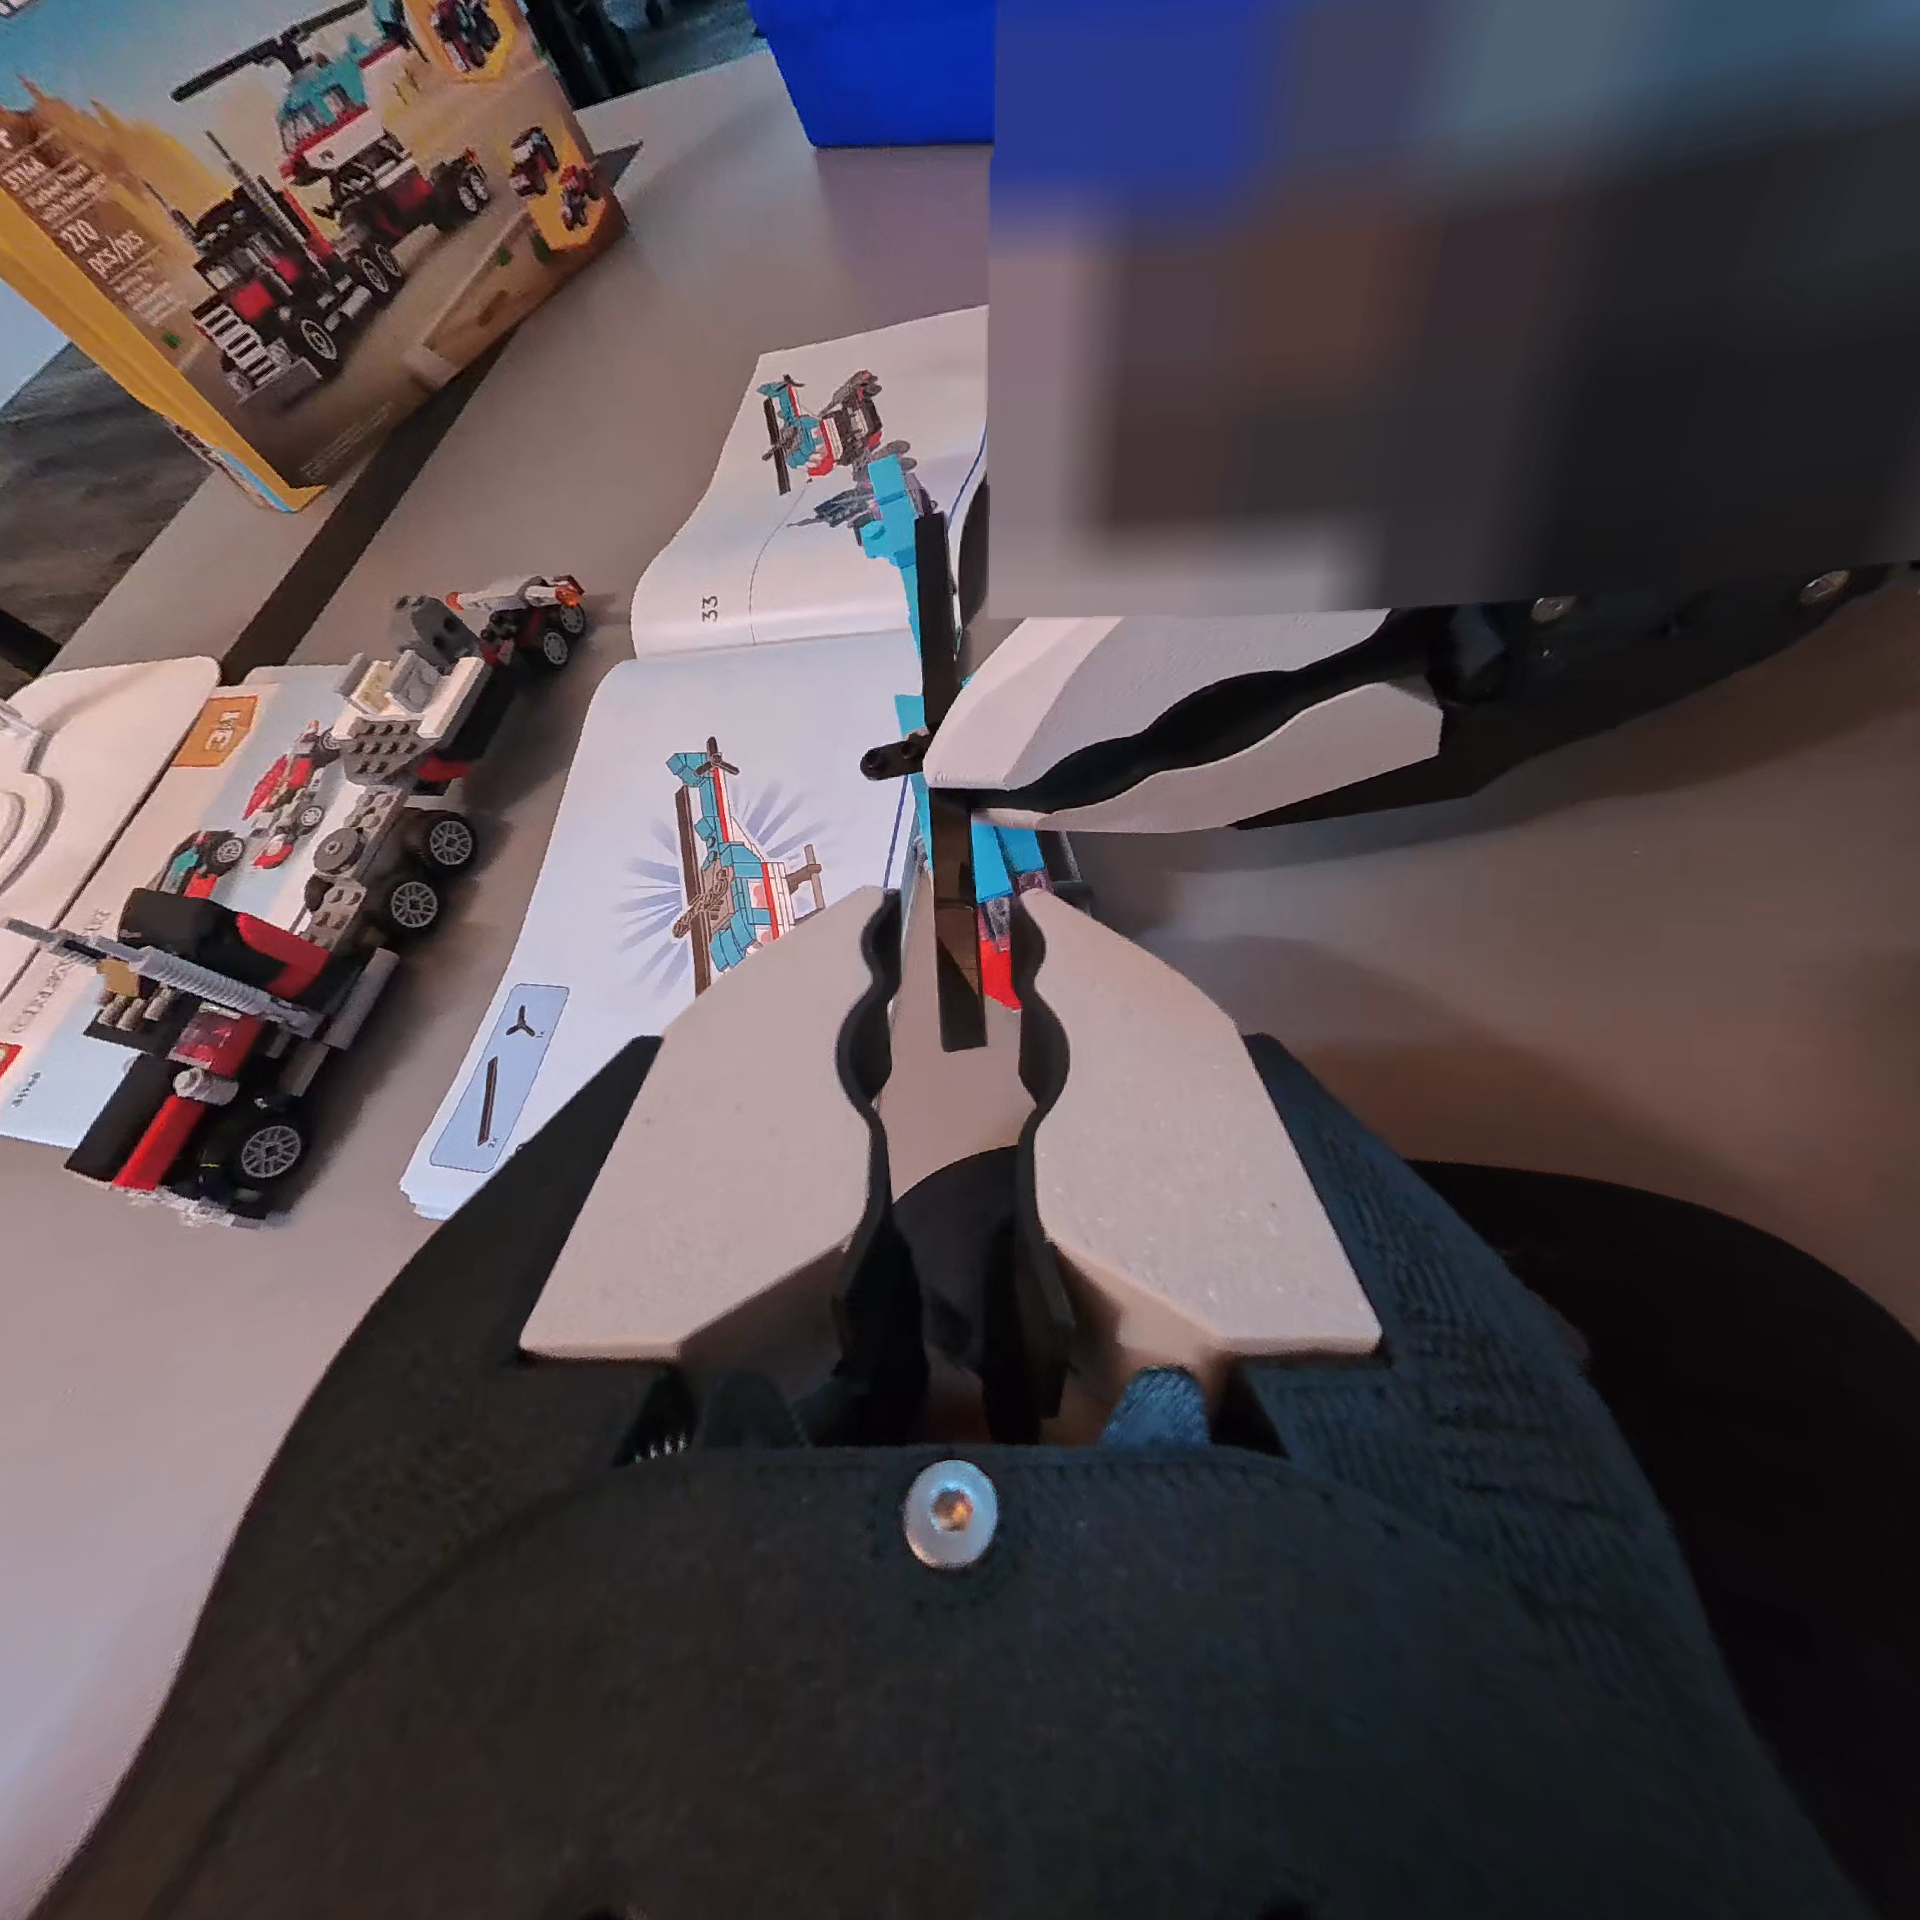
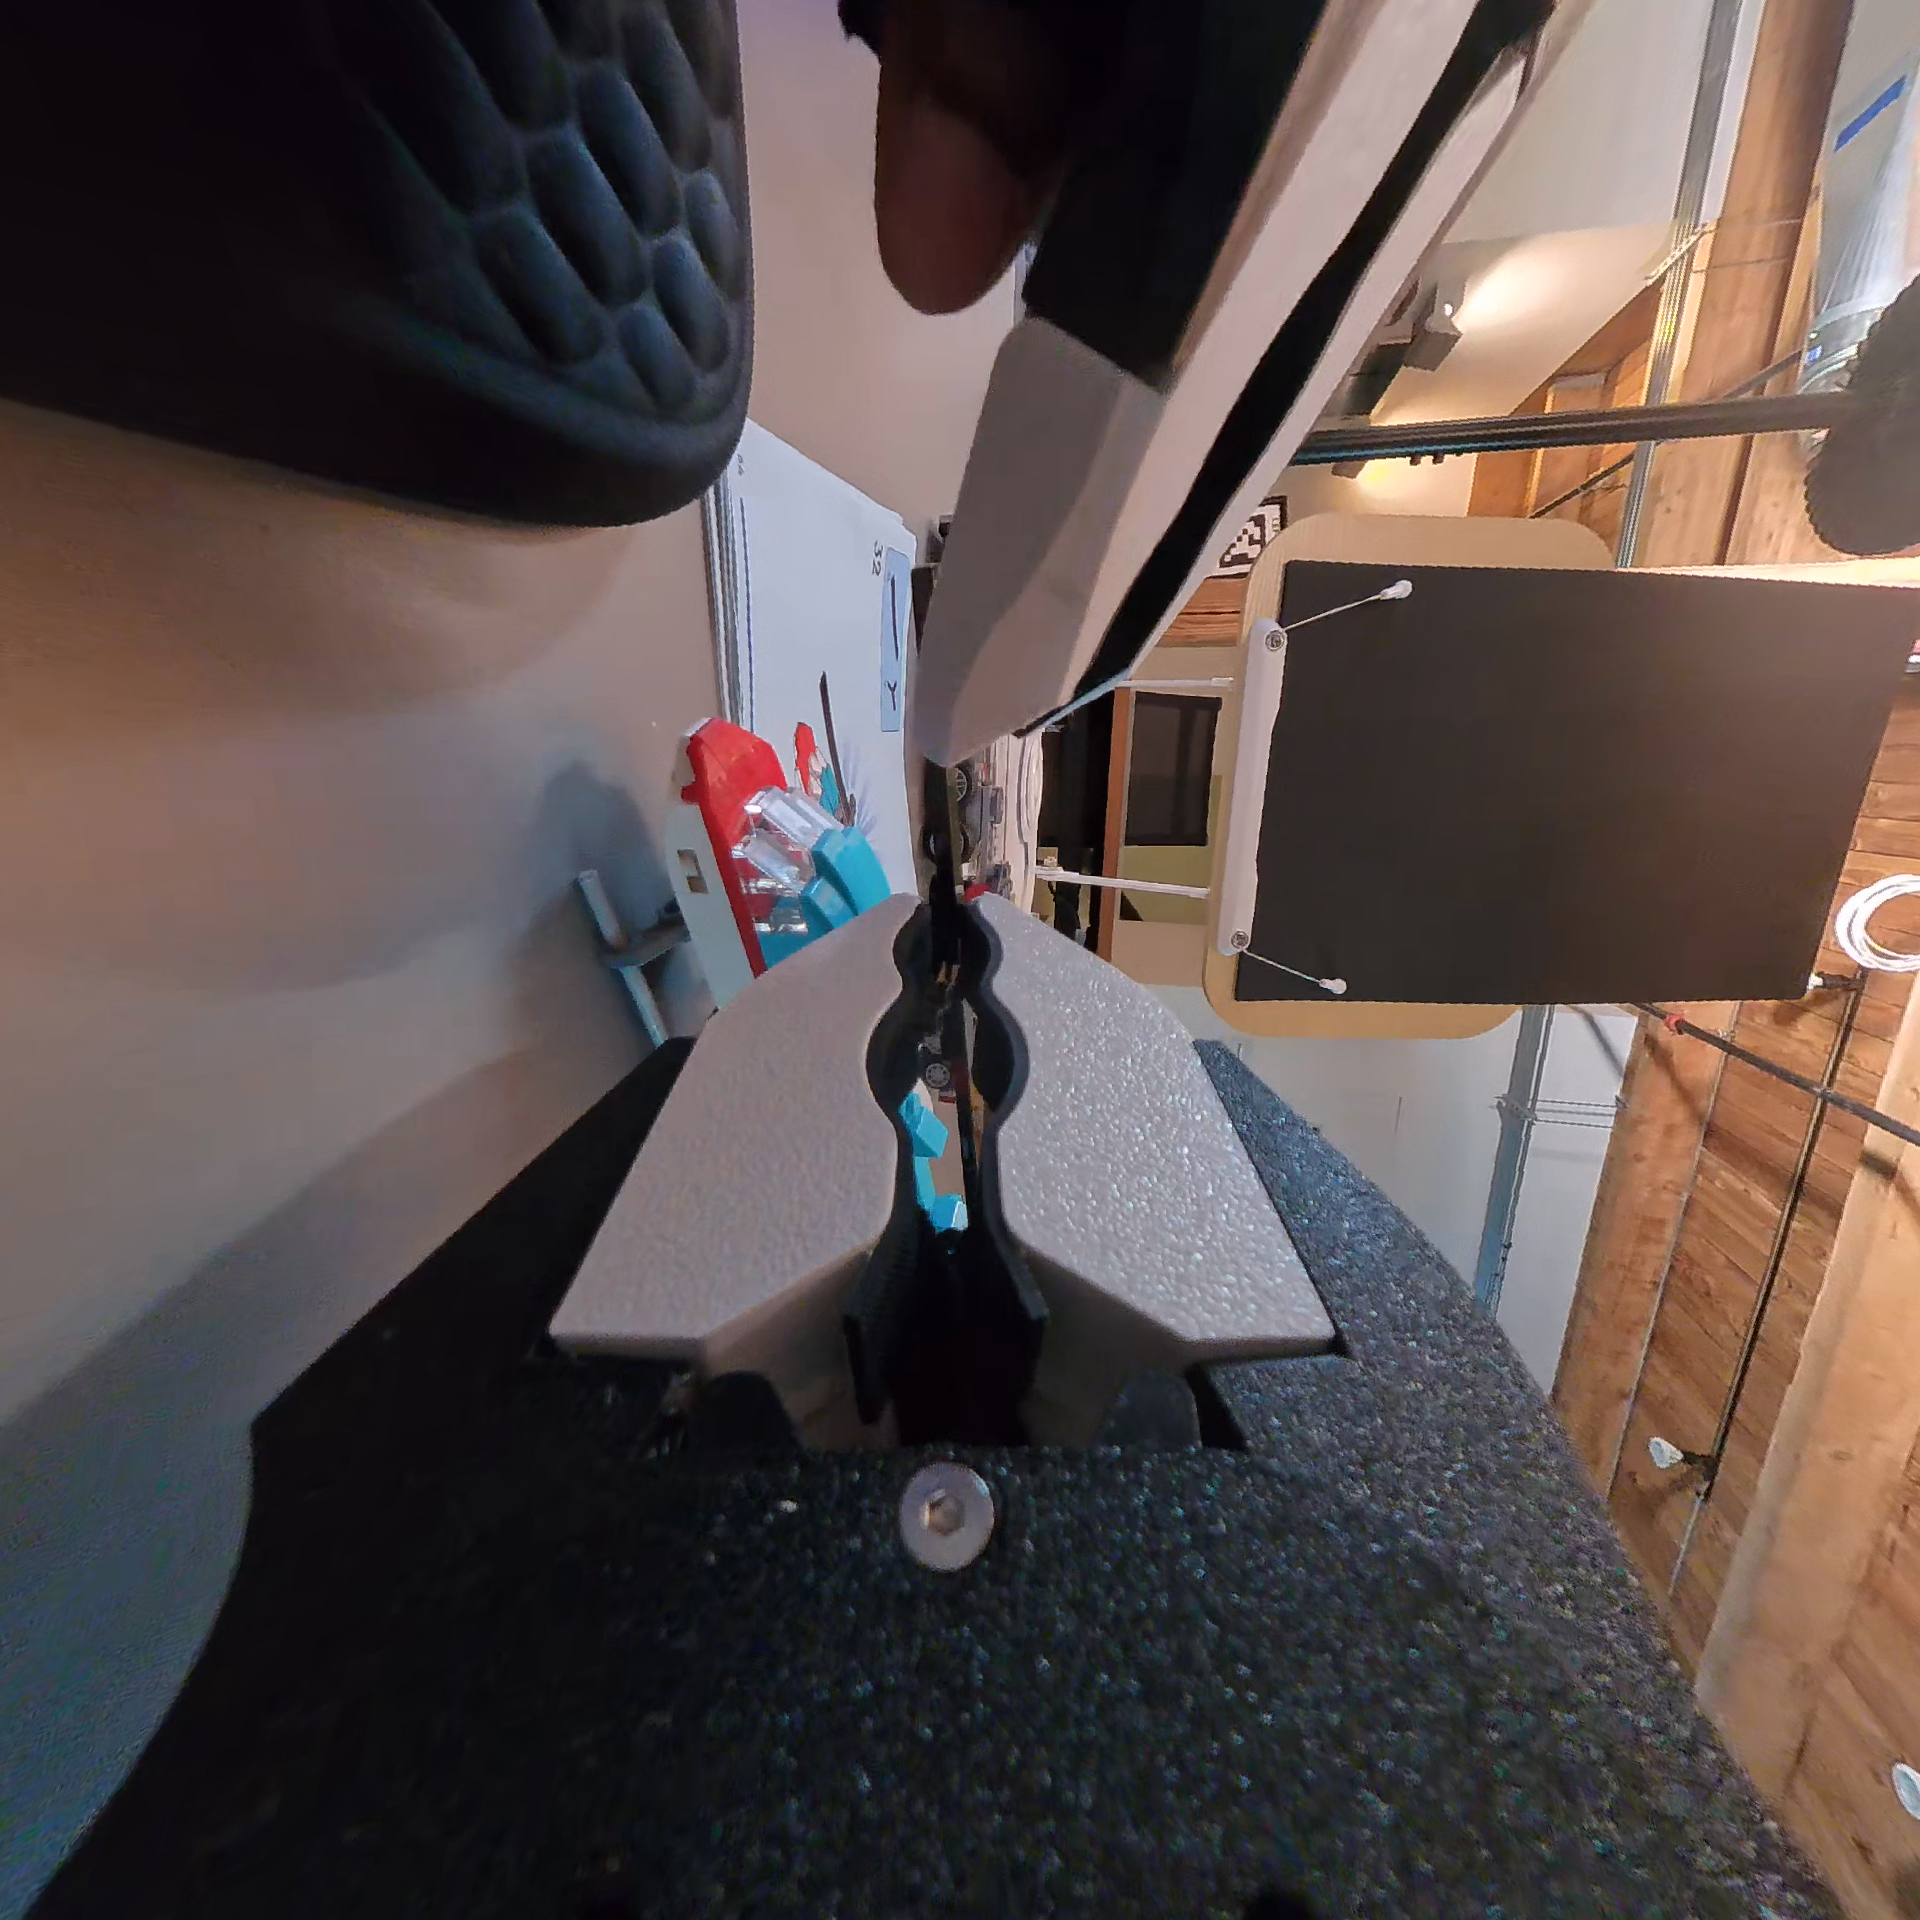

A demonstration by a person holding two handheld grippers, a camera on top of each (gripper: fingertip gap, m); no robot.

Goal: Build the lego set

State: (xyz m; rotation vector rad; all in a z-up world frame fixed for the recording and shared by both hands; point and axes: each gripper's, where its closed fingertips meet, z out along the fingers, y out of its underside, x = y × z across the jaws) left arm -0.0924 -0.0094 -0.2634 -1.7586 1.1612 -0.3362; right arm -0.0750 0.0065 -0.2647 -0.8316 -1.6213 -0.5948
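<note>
A teal, red and white lego helicopter (image 1: 997, 862) lies on the grey table (image 1: 623, 416), on the edge of the open instruction booklet (image 1: 727, 790). It also shows in the right wrist view (image 2: 769, 862). A long black rotor blade (image 1: 956, 977) runs along its top. My left gripper (image 1: 956, 904) has its jaws a narrow gap apart around the blade's near end, beside the red nose. I cannot tell if they clamp. My right gripper (image 2: 945, 914) comes in from the right (image 1: 956, 795), shut on a thin black rotor blade (image 2: 940, 831) just above the helicopter. The left gripper (image 2: 987, 732) hangs close over it.
A finished red and black lego truck (image 1: 312, 935) stands on a second booklet at the left, with a small grey vehicle (image 1: 520, 613) behind it. The set's box (image 1: 291, 229) stands at the back left, a blue bin (image 1: 883, 73) at the back. The tips of both grippers are at nearly the same place. The small grey vehicle (image 1: 520, 613) is about 20 cm from my right fingertips.
</note>
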